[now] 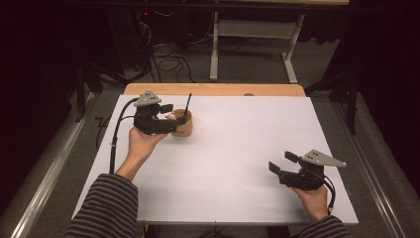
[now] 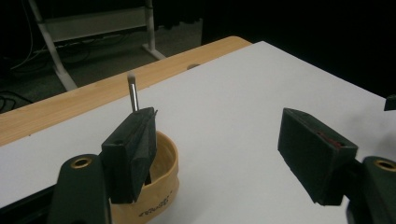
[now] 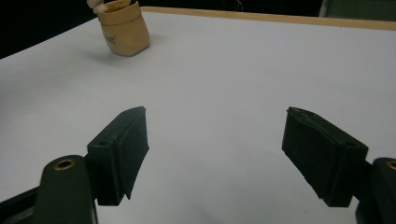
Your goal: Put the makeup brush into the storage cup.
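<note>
Clearly, the tan cup (image 1: 182, 124), with a thin upright stick (image 1: 187, 103) in it, is being approached at the table's far left by the left gripper (image 1: 175, 115), jaws spread beside it, while the right gripper (image 1: 280, 162), also spread, is being held well apart.

bare white tabletop (image 1: 233, 163) between grippers, tan cup (image 1: 183, 126) with stick far-left

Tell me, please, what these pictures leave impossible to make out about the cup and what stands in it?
- Cup interior: left gripper view, hidden by the near jaw and rim.
- Thin stick: its tip is blurred; its lower end is hidden inside the cup.
- Cup's print: too small to read.
- Cup top: right gripper view, cut off by the frame edge.
</note>
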`<state>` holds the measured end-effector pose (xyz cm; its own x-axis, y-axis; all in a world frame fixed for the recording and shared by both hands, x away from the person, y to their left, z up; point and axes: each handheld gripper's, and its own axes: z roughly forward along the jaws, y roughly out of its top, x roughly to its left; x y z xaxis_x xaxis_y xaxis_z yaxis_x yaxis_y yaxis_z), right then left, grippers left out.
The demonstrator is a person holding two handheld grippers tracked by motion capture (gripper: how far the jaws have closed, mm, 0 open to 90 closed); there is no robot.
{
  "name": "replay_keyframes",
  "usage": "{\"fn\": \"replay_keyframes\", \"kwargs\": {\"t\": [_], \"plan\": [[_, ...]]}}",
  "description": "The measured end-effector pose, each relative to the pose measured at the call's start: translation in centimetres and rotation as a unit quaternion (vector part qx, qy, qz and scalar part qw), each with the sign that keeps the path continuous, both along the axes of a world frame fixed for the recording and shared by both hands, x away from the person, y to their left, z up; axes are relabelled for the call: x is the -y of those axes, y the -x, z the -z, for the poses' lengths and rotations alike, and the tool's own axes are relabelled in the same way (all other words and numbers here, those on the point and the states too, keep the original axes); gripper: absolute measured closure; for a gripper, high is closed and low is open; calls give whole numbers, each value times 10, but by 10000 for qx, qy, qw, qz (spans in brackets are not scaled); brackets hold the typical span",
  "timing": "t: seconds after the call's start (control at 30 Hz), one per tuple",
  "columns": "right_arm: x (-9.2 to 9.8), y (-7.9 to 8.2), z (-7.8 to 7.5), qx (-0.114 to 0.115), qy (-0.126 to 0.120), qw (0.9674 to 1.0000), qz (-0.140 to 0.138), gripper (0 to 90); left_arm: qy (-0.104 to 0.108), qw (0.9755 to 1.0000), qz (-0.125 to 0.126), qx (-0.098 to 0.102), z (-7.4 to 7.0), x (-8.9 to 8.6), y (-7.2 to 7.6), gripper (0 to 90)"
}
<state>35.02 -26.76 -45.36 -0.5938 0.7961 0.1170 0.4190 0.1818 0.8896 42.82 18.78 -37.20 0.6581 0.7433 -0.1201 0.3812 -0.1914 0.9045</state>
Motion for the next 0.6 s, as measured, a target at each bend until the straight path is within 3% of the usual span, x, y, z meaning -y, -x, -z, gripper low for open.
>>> {"fn": "replay_keyframes", "kwargs": {"t": [0.6], "plan": [[-1, 0, 0, 10, 0, 10000, 19, 234, 181, 9998, -10, 94, 11, -12, 22, 278]]}}
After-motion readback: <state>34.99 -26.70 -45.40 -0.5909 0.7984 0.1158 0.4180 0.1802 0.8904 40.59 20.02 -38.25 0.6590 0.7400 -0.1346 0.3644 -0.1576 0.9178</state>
